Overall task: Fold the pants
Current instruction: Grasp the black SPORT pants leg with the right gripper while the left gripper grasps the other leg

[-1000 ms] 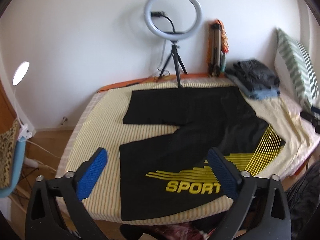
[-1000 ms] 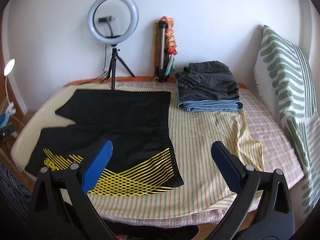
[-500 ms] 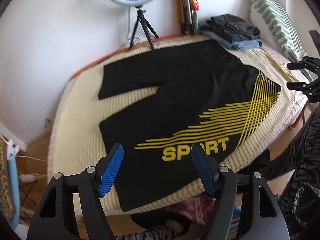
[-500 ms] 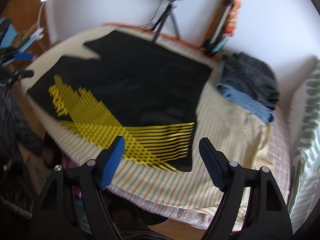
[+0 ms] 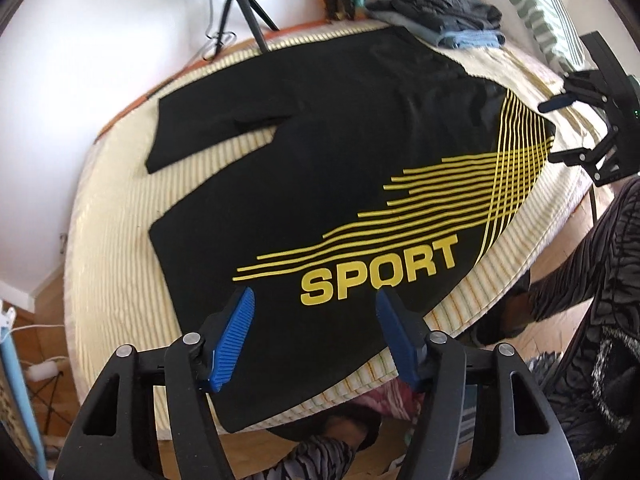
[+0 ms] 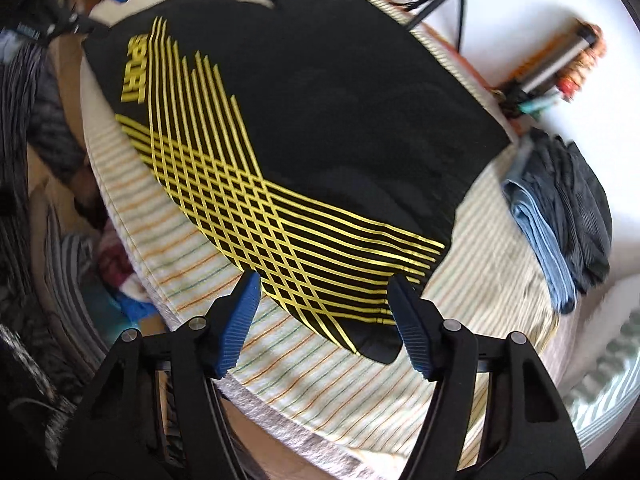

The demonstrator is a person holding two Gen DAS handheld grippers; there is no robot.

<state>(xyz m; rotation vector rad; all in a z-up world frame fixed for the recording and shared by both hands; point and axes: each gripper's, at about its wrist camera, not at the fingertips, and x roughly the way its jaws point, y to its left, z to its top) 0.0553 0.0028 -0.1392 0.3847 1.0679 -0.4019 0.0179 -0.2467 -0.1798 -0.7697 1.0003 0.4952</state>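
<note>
Pants: black shorts (image 5: 320, 168) with yellow stripes and the word SPORT lie spread flat on a striped bedcover (image 5: 112, 264), both legs fanned apart on the far side from the tools.
Left gripper: the left gripper (image 5: 316, 304) hangs tilted steeply down over the near hem of the printed leg, blue pads (image 5: 234, 340) half apart and closing; the cloth lies below the gap, and the pads do not press on it.
Right gripper: the right gripper (image 6: 324, 292) hangs over the waistband corner where the yellow lines cross, its pads (image 6: 408, 332) likewise half apart and closing, with the corner of the pants beneath the gap and no grip on it.
From the left tool: the right gripper shows far off to the right, at the edge of the bed.
Beyond the pants: a pile of folded clothes (image 6: 560, 216), dark on top and pale blue below, sits ahead and to the right of the right tool, apart from the pants.
Further back: a black tripod (image 5: 244, 4) stands by the white wall.
Below the tools: a person's patterned trouser leg (image 5: 592, 280) shows at the near edge of the bed.
</note>
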